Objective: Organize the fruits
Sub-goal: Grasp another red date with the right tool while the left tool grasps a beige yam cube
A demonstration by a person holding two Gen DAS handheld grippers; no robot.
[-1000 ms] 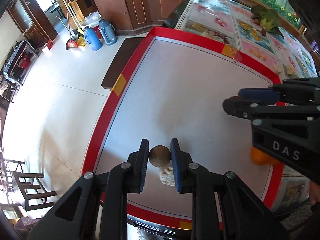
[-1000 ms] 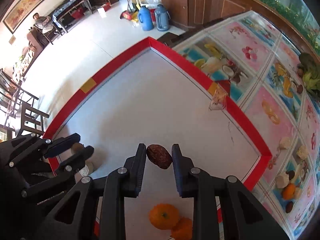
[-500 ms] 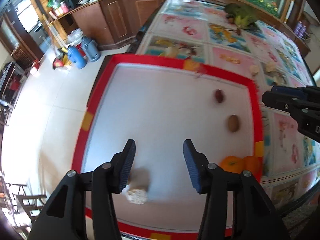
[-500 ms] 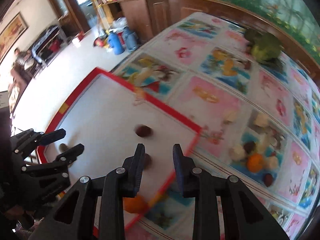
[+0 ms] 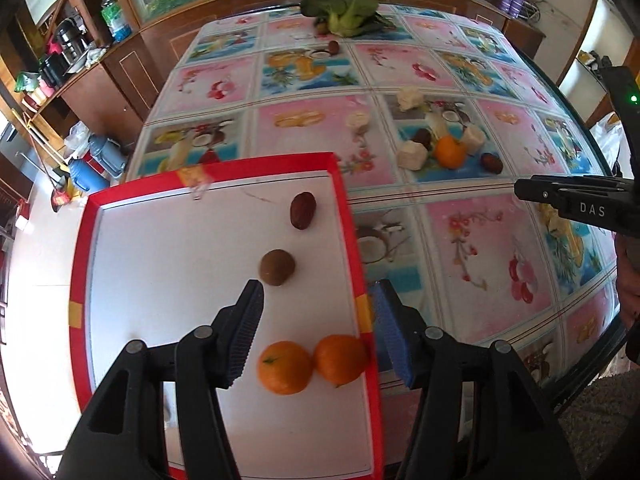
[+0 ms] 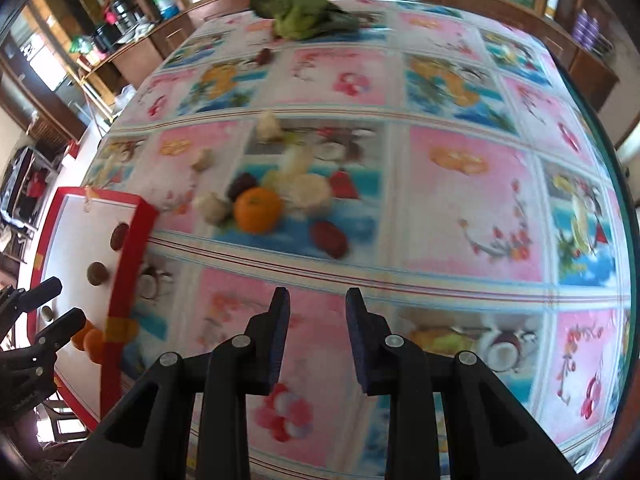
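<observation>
Going back for more fruit
My left gripper (image 5: pixel 316 330) has just been opening — empty; my right gripper (image 6: pixel 317 340) is narrow, empty — next, grab the far orange (image 6: pixel 257 210).

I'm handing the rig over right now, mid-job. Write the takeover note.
Left gripper: jaws have just been opening, nothing between them, above the red-rimmed tray.
Right gripper: open, empty, over the tablecloth.
Done: two oranges, a round brown fruit and a red date lie on the tray.
Left: one orange, a date, a dark fruit and pale chunks on the cloth; another date by the greens.
</observation>
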